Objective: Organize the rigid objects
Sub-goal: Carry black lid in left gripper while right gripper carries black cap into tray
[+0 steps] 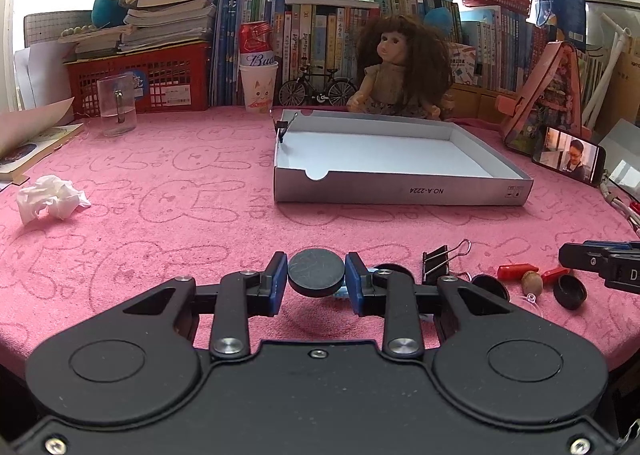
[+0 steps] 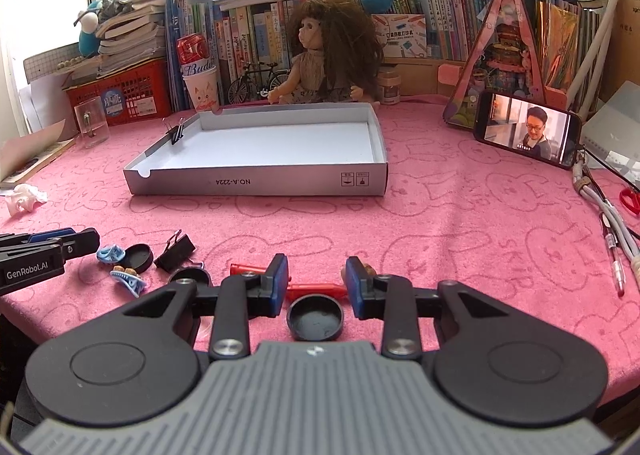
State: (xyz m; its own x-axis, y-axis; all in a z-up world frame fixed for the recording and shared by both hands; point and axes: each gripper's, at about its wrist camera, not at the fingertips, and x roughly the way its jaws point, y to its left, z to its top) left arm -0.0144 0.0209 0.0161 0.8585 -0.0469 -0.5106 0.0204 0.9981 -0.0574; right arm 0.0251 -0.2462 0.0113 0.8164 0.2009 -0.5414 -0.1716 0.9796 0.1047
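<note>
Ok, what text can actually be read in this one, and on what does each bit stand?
"NO.A-2224", upside down: front wall of the grey box.
"GenRobot.AI": side of the left tool.
"Bud", the rest hidden: red can standing in a paper cup.
"D", cut off: right tool.
Book spines, the box's small symbols, the basket label and the phone's caption: too small or blurred.

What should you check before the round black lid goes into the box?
1. Left gripper holds the black lid between both fingers: ok.
2. Lid lifted off the pink cloth: cannot tell.
3. Box open with bare floor: ok.
4. Way to the box free of clutter: ok.
5. Right gripper off to the side: ok.
6. Clip on the box wall near the drop spot: cannot tell.
</note>
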